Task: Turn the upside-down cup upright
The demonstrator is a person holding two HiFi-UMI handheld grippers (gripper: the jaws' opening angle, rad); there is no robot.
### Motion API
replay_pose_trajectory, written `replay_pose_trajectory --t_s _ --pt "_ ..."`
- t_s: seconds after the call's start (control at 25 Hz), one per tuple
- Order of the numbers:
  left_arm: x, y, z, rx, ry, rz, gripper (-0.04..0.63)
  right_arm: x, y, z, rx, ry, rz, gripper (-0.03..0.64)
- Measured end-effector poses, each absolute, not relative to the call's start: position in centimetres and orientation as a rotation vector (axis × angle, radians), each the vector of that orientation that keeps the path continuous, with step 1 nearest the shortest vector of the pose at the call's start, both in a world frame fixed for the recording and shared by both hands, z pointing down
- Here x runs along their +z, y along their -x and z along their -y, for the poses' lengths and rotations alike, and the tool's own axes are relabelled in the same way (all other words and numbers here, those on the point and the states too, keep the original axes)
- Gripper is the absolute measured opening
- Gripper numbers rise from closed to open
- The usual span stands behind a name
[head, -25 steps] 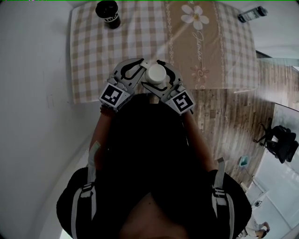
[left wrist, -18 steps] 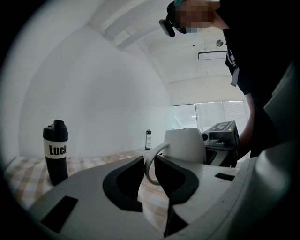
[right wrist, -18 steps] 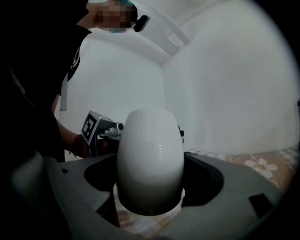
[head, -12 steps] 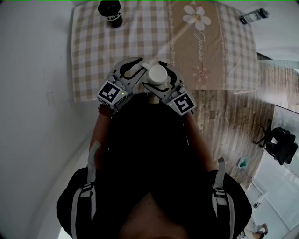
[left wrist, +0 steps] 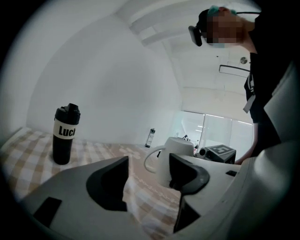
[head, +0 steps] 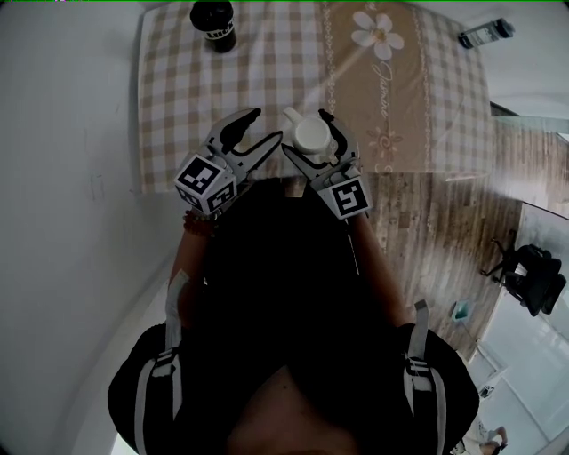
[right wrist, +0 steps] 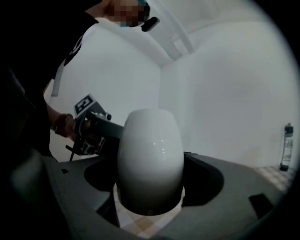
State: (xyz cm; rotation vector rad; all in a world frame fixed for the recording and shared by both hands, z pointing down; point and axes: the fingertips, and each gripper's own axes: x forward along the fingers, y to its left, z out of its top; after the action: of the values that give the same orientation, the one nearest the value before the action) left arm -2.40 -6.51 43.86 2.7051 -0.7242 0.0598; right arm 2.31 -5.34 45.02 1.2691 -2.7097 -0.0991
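A white cup (head: 311,135) is clamped between the jaws of my right gripper (head: 313,142), above the near edge of the table. In the right gripper view the cup (right wrist: 150,157) shows its closed, rounded base on top, so it is upside down, with the right gripper (right wrist: 150,180) pressing on both sides. My left gripper (head: 267,126) sits just left of the cup. Its jaws have just been opening, and nothing is between them. In the left gripper view the cup (left wrist: 177,149) and its handle (left wrist: 149,160) stand beyond the gap of the left gripper (left wrist: 147,180).
The table (head: 178,107) has a checked cloth with a beige flowered strip. A black bottle (head: 212,22) stands at its far left and a small bottle (head: 484,34) at its far right. White wall lies left, wooden floor (head: 444,240) right.
The left gripper's jaws have spread and it has drawn left, away from the cup. The right gripper still holds the cup and has shifted slightly farther over the table.
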Motion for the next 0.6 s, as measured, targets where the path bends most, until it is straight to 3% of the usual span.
replay_pose_trajectory --t_s 0.04,0.44,0.6 --pt "43.7 2.1 6.3 0.088 -2.696 0.734 0.307 45.0 -2.2 5.4 -0.126 -1.275 2.693 0.400" --pt "41.3 0.5 5.1 0.087 -2.703 0.660 0.312 45.2 -2.0 6.7 -0.158 -1.348 2.616 0.400" --pt "41.1 -0.3 5.1 0.059 -2.681 0.692 0.344 45.0 -1.7 7.2 -0.196 -1.364 2.575 0.400"
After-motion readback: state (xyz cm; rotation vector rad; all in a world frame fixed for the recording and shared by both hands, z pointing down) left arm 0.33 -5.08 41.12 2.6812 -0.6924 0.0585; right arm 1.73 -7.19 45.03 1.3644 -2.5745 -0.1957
